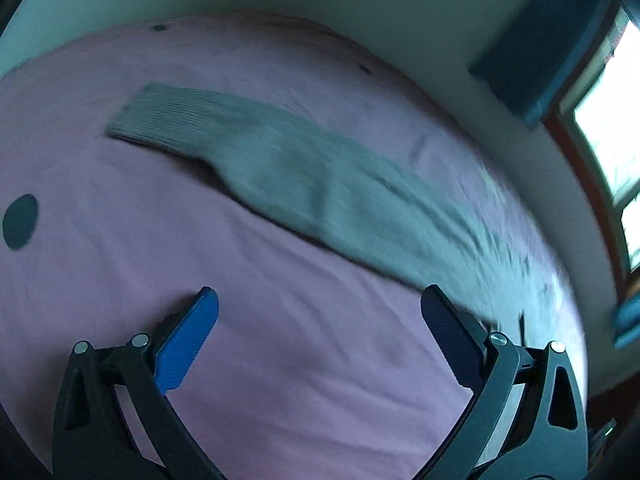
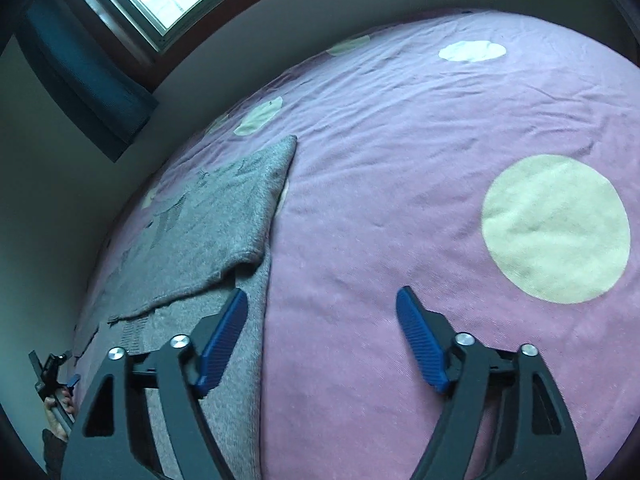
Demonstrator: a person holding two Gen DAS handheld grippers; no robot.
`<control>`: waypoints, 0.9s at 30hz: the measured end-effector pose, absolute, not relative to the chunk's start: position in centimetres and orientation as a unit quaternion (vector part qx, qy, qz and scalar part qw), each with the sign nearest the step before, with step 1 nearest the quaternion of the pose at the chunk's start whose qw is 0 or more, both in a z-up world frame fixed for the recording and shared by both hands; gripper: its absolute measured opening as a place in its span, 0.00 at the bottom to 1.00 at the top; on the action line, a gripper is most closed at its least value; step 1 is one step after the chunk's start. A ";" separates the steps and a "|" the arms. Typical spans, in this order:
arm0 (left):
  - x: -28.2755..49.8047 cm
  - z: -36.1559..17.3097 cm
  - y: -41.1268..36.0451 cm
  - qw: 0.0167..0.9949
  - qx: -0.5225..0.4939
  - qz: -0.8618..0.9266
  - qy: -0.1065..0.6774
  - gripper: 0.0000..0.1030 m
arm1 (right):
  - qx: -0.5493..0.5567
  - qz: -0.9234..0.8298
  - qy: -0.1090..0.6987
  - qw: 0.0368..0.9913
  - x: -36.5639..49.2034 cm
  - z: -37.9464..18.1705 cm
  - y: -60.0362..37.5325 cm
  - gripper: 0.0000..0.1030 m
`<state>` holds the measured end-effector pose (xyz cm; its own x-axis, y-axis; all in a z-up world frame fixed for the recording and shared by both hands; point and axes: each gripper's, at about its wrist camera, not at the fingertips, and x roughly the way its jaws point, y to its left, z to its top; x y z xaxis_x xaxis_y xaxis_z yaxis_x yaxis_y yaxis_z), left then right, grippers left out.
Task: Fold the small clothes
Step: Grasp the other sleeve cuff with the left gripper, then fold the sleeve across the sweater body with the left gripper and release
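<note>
Both grippers, left (image 1: 320, 300) and right (image 2: 322, 300), hang released over the pink dotted bedspread (image 1: 280, 360), nothing between their fingers. Beyond, the grey garment (image 1: 304, 176) lies flat, long axis running near-right to far-left; curtain (image 1: 532, 60) and window (image 1: 612, 92) stand far right.

Grey sock (image 1: 280, 164): ribbed knit cloth, matt. Pink bedspread (image 2: 400, 160): soft napped cloth, matt, creased, with pale fuzzy dots (image 2: 556, 228). Left gripper (image 1: 319, 312) and right gripper (image 2: 322, 320): matt black plastic arms, bright metal rivets, ridged blue pads (image 2: 420, 340). Curtain (image 2: 88, 80): dark woven cloth.
</note>
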<state>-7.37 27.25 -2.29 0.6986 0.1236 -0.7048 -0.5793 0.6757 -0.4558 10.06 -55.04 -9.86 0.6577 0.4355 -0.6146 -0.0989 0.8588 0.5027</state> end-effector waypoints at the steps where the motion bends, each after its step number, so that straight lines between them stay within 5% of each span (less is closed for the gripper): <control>1: -7.8 -2.4 28.4 0.854 -0.361 0.201 0.317 0.98 | 0.212 0.149 0.385 0.886 10.1 -9.8 -54.8 0.78; 16: -6.2 -3.0 38.4 0.838 -0.439 0.200 0.256 0.96 | 0.254 0.150 0.370 0.881 10.3 -10.1 -55.1 0.79; 22: -6.4 -3.4 39.9 0.817 -0.451 0.246 0.262 0.37 | 0.254 0.150 0.368 0.882 10.5 -10.2 -55.2 0.79; 23: -6.2 -3.4 40.1 0.815 -0.452 0.244 0.266 0.14 | 0.254 0.150 0.368 0.882 10.5 -10.2 -55.2 0.79; 24: -5.8 -3.5 40.2 0.814 -0.458 0.232 0.271 0.03 | 0.254 0.151 0.367 0.882 10.6 -10.1 -55.3 0.79; 27: -4.8 -1.8 38.5 0.830 -0.420 0.240 0.278 0.03 | 0.255 0.151 0.367 0.882 10.6 -10.1 -55.3 0.79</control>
<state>-4.78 38.50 -1.85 0.7303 0.1653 -0.6629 -0.6319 0.5323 -0.5634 10.57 -55.28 -10.13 0.6855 0.4523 -0.5705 -0.0788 0.8251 0.5595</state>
